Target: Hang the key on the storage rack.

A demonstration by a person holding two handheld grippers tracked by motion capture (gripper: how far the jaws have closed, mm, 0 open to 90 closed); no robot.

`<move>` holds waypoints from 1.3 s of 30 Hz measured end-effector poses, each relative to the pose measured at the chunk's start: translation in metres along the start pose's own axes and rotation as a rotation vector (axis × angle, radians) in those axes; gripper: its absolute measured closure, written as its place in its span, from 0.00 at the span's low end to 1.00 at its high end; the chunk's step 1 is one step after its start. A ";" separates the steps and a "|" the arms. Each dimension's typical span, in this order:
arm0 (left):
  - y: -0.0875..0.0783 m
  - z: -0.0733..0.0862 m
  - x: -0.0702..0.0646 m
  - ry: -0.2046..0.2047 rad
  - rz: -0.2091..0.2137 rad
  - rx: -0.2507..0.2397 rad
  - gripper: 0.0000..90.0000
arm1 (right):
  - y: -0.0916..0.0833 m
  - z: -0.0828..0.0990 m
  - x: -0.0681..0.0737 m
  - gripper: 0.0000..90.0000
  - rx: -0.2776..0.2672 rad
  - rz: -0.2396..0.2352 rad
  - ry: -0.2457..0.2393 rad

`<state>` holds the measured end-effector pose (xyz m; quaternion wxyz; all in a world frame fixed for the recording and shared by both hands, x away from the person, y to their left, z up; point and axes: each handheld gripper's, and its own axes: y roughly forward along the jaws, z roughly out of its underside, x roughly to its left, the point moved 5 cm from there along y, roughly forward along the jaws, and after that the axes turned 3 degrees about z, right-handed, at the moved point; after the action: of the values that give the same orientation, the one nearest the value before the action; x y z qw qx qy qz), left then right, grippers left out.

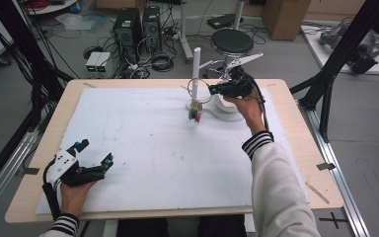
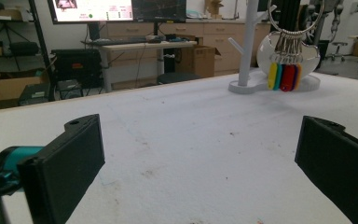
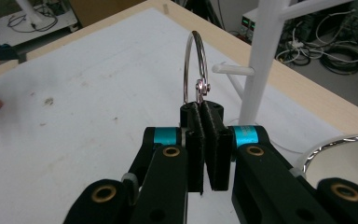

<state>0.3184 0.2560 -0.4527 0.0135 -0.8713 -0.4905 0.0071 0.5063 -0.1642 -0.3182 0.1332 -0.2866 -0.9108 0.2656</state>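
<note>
Steel key ring (image 3: 196,70) is clamped edge-on in the right gripper (image 3: 204,109), held up near the white peg stand (image 1: 196,69) at the far side of the tabletop (image 1: 39,143). Coloured tags (image 1: 195,114) hang below the ring. Judgement: pickup is done; hooking the ring over a side peg (image 3: 233,70) is what's left. The peg sits just right of the ring, still apart from it. Left gripper (image 1: 94,153) rests near the front-left corner, jaws wide apart, holding nothing. White bowl (image 1: 224,106) sits close beside the stand, tight on that side; the white mat (image 1: 143,148) toward the person gives open room.
</note>
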 end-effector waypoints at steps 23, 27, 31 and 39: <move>0.000 0.000 0.000 0.000 0.001 0.000 0.02 | 0.029 0.010 -0.021 0.98 -0.012 0.054 0.082; 0.000 0.000 0.000 0.000 0.002 -0.001 0.02 | 0.032 0.013 -0.023 0.98 -0.001 0.059 0.100; 0.000 0.000 0.000 0.001 0.002 -0.001 0.02 | 0.035 0.014 -0.023 0.98 0.004 0.068 0.106; -0.001 0.000 0.000 0.002 0.001 0.000 0.02 | 0.040 0.017 -0.024 0.98 0.020 0.093 0.122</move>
<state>0.3182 0.2566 -0.4528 0.0138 -0.8715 -0.4902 0.0063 0.5373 -0.1574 -0.3566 0.1785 -0.3431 -0.8840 0.2626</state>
